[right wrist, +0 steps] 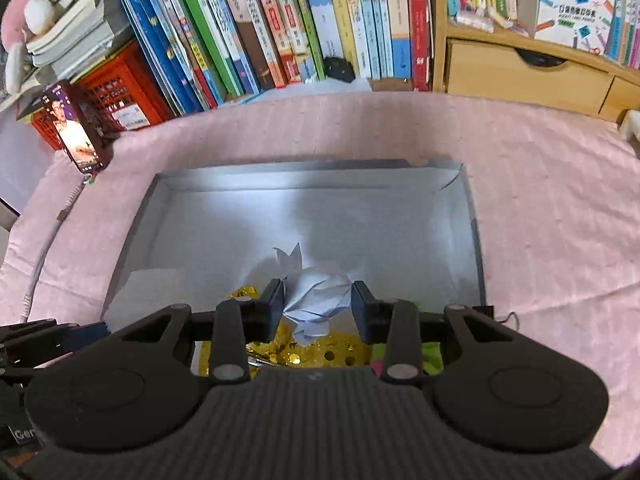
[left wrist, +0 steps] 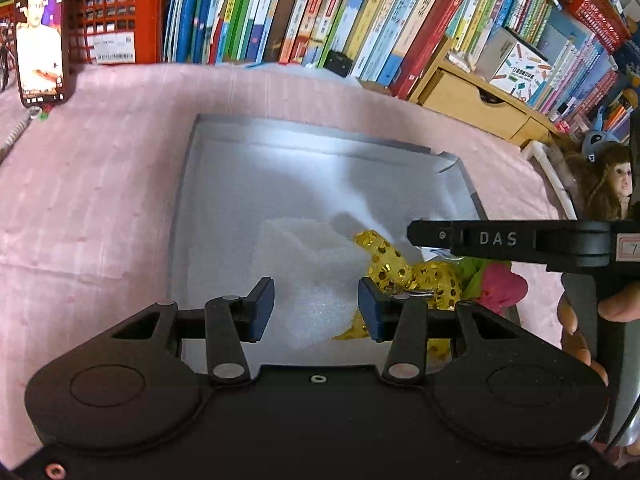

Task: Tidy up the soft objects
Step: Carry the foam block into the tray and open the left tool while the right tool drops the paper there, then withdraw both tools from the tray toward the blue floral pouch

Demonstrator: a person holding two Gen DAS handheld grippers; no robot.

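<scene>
White foam piece (left wrist: 308,276) lies in the grey tray (left wrist: 320,136), near its front edge, between the partly open fingers of my left gripper (left wrist: 316,308); pads not touching it. Crumpled paper (right wrist: 318,296) sits between the pads of my right gripper (right wrist: 318,310); grip uncertain. Gold sequin fabric (left wrist: 400,272) beside the foam. Tray rests on pink cloth (right wrist: 560,200).

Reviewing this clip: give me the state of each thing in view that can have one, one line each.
Silver box: open, lidless, on the pink cloth.
White foam piece: lying in the box, between the left gripper's fingers, which are not pressing on it.
Crumpled white paper: held in the right gripper.
Gold sequin fabric: bunched at the box's near edge.
Phone: screen on, propped upright.
Wooden drawer: shut.
</scene>
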